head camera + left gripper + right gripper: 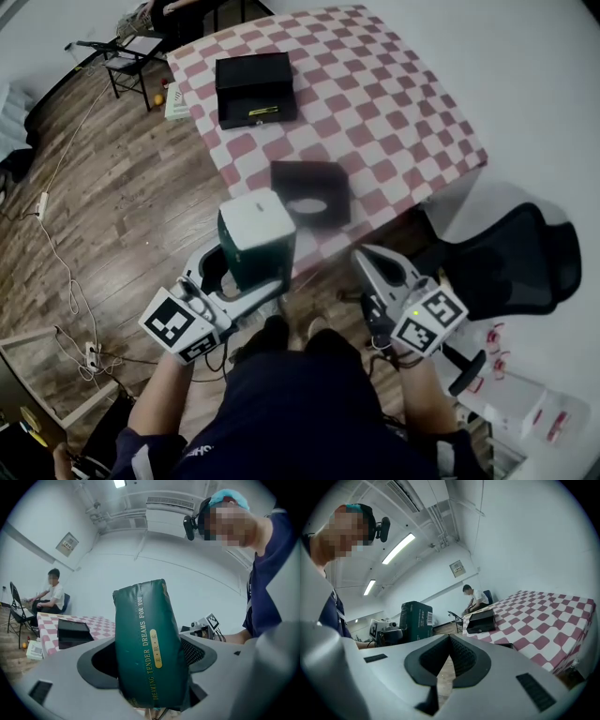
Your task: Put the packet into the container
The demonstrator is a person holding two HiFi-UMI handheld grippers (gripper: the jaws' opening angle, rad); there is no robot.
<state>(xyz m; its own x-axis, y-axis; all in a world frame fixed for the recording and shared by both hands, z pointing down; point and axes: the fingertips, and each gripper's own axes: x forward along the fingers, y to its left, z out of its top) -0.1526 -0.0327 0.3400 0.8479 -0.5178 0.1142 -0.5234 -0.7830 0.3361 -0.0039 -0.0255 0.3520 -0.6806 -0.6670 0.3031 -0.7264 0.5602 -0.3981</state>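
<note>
A dark green packet (255, 236) with a white top stands upright between the jaws of my left gripper (247, 277), which is shut on it just off the near edge of the table. In the left gripper view the packet (147, 648) fills the gap of the left gripper (151, 670) and bears gold print. An open black container (255, 89) sits at the far left of the table, and a second black box part (312, 192) lies near the front edge. My right gripper (367, 261) hovers to the right, shut and empty; its jaws (449, 641) meet at the tip.
The table wears a red and white checked cloth (394, 103). A black office chair (511, 258) stands at the right. A person sits by a folding chair (127, 56) at the far end. Cables and a power strip (42, 202) lie on the wood floor.
</note>
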